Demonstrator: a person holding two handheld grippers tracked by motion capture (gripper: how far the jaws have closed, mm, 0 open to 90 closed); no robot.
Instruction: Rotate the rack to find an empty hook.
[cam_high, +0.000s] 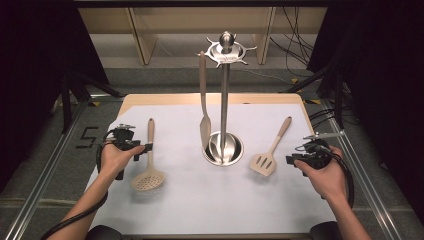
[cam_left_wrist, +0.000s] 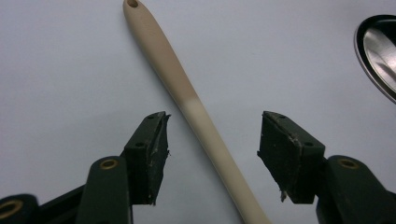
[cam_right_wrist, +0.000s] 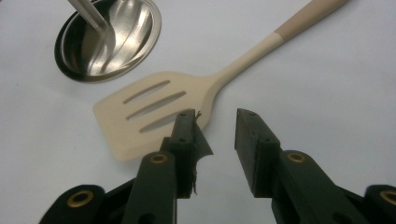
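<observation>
Your left gripper (cam_high: 141, 148): jaws wide open, either side of holey spoon (cam_high: 148, 172) handle, not touching. Your right gripper (cam_high: 291, 159): jaws partly open, holding nothing, near flat turner (cam_high: 267, 156). Metal stand (cam_high: 223, 145) mid tabletop (cam_high: 200, 200); long spatula (cam_high: 203, 107) hangs there.

1. The high view looks forward and down from above the person's side, taking in the whole table (cam_high: 165, 210), both hands and the floor beyond.
2. The left gripper view sits low and close, facing along its jaws onto a handle (cam_left_wrist: 187, 100), with the stand base (cam_left_wrist: 379, 53) at its right edge.
3. The right gripper view, equally close, faces the turner (cam_right_wrist: 159, 109) and the same base (cam_right_wrist: 109, 39), which all three views share.
</observation>
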